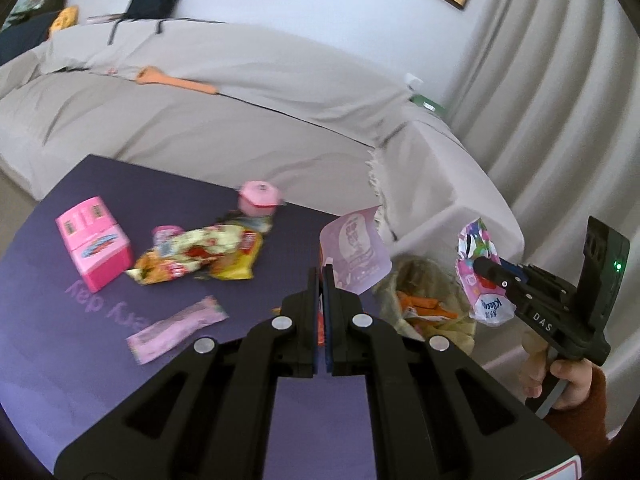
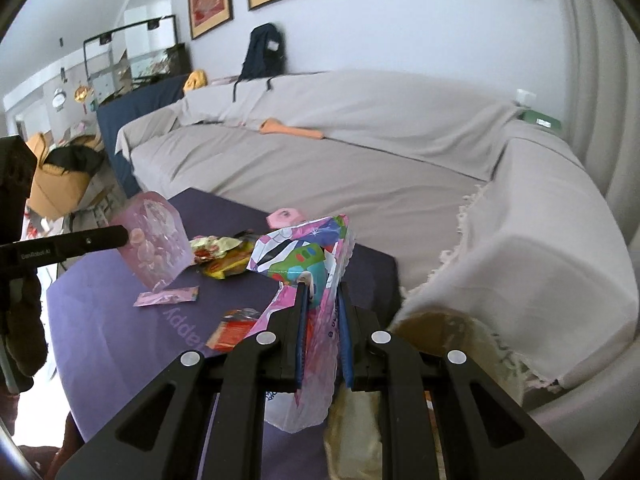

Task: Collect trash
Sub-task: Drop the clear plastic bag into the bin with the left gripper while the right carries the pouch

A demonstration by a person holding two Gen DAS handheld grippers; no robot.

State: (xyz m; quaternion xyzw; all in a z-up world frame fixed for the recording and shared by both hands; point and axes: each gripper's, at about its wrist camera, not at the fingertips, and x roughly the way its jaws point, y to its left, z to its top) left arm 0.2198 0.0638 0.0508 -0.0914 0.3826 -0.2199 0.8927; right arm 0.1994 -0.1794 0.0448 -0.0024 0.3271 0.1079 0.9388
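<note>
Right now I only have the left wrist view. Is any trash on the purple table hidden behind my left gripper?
Observer: Yes. A crumpled red and orange wrapper lies flat on the purple table, beside the printed lettering.
Operator: And the grip on the other side?
Observer: The right gripper has both blue pads against the colourful plastic tissue pack, which hangs down between them.
Operator: Is that over the bin?
Observer: Not quite, I think. The rim of the pale bag-lined bin sits to that gripper's right, and the pack hangs left of it, by the table edge.
</note>
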